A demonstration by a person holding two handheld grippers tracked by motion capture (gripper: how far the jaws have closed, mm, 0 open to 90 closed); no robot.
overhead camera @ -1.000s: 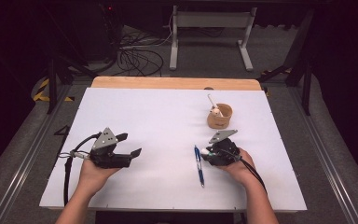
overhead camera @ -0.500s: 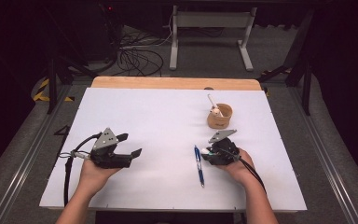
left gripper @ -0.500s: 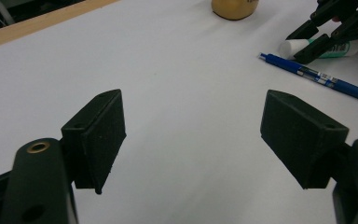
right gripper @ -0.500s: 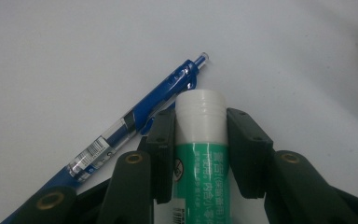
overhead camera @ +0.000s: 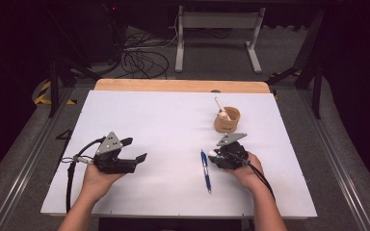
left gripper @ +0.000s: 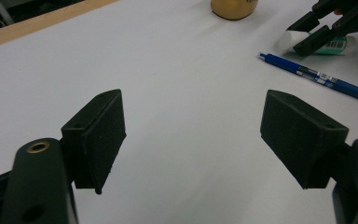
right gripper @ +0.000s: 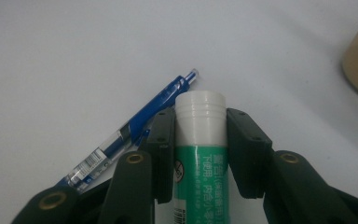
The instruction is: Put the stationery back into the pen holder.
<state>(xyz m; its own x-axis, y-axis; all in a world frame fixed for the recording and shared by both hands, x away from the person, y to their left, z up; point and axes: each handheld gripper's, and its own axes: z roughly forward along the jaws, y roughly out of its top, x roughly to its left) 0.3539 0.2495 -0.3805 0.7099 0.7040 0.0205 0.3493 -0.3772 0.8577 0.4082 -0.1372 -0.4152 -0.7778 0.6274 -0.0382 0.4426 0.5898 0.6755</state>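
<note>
This looks like a lab or recording studio rather than a home. A table (overhead camera: 173,192) covered with a plain white sheet over a wooden board stands on grey carpet in a dark room. Metal rails (overhead camera: 19,168) run along the floor on both sides, loose black cables (overhead camera: 139,57) lie tangled behind, and a white metal stand (overhead camera: 217,24) and black frame legs (overhead camera: 313,77) stand beyond.

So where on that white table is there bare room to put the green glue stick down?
Bare: the white sheet between the left hand-held gripper and the blue pen. Crowded: around the right hand-held gripper, between pen and wooden cup.
</note>
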